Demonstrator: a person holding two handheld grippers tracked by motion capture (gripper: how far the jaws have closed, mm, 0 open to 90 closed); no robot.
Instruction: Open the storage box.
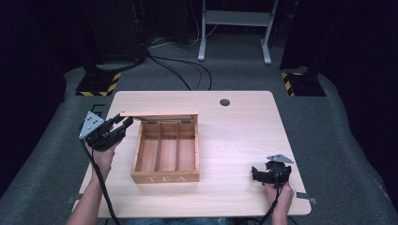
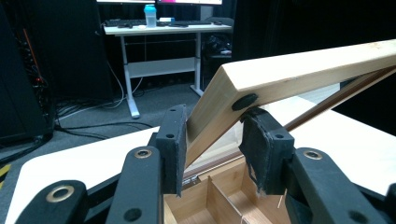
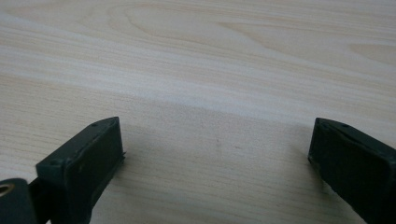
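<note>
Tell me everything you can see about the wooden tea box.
The tea box is light wood with "TEA" on its front wall. It stands left of the table's middle, open, with three long compartments that look empty. Its hinged lid, a wooden frame apparently holding a clear pane, is raised at the back. The left claw is shut on the lid's corner.

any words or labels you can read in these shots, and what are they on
"TEA": light letters on the front wall of the wooden tea box, read in the high view.
No other text is readable; the monitors at the top of the left gripper view are cut off.
</note>
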